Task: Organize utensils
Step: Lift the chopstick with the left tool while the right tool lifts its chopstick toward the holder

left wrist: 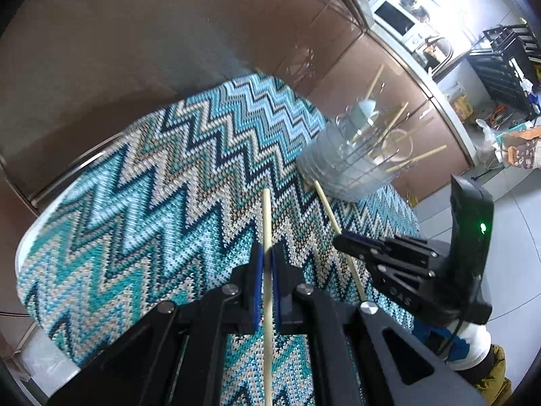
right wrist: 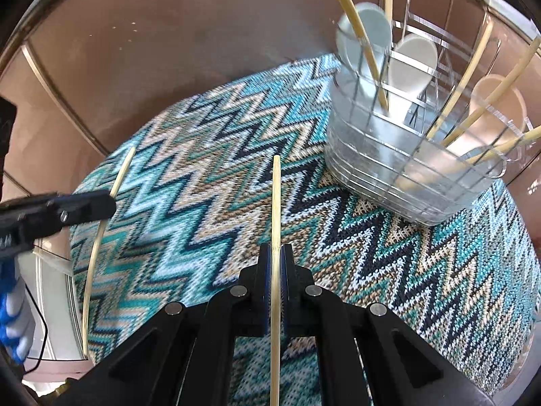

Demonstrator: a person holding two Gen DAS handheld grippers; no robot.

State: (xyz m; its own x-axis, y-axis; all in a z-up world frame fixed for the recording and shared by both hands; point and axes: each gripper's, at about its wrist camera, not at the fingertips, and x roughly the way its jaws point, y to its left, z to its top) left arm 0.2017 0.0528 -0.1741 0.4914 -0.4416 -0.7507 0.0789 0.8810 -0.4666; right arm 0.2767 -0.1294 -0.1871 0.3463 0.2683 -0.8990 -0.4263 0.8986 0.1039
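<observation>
Kitchen cabinets behind, zigzag-knit mat (right wrist: 189, 182) under both tools. My left gripper (left wrist: 267, 264) is clamped on one chopstick (left wrist: 266, 216); my right gripper (right wrist: 276, 267) is clamped on another chopstick (right wrist: 276, 199). Each stick runs along the finger axis, tip pointing forward past the pads.

Clear divided holder (right wrist: 399, 169) stands on the mat ahead and to the right of both tools; the right one looks nearer, so I'd drop that stick first. Stick needs tipping upright before it clears the rim.

Count: two chopsticks in hand, five or so already in the holder, plus three spoons I can make out: two pale (right wrist: 410, 64), one peach (right wrist: 497, 108).
</observation>
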